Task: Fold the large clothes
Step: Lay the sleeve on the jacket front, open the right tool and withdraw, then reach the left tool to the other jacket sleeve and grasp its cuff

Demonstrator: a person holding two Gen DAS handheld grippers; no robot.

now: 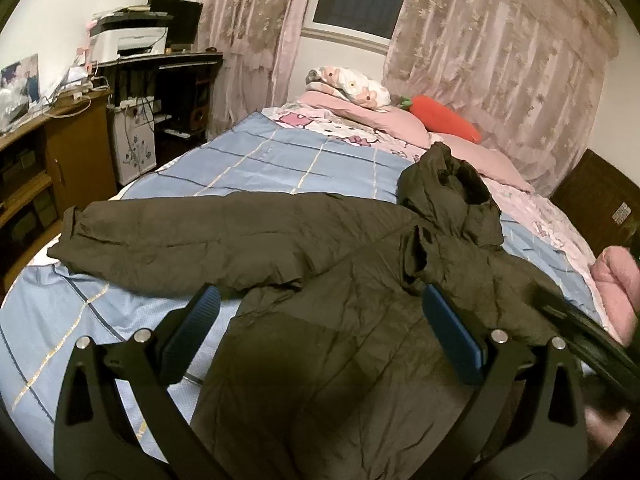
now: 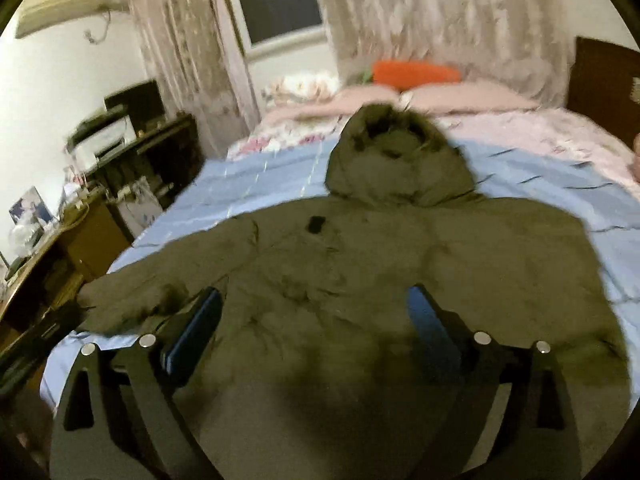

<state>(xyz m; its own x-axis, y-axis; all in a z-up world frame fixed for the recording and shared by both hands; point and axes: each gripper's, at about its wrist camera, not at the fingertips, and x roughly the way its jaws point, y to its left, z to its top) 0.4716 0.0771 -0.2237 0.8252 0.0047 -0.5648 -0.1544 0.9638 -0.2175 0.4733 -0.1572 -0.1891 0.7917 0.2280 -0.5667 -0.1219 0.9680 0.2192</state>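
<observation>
A dark olive padded jacket [image 1: 340,320] with a hood [image 1: 452,192] lies spread on the bed's blue checked cover [image 1: 260,156]. Its one sleeve [image 1: 160,236] stretches out to the left. My left gripper [image 1: 320,304] hovers over the jacket's lower body, jaws wide apart, nothing between the blue pads [image 1: 200,320]. In the blurred right wrist view the jacket [image 2: 380,272] fills the middle, hood [image 2: 392,160] pointing away. My right gripper [image 2: 314,296] stands open above the jacket's body, holding nothing. On the right side no outstretched sleeve shows.
Pink pillows [image 1: 384,120] and an orange carrot cushion [image 1: 444,116] lie at the bed's far end by the curtains. A wooden cabinet [image 1: 76,152] and a dark desk with a printer [image 1: 136,40] line the bed's left side. A dark headboard [image 1: 600,196] stands at the right.
</observation>
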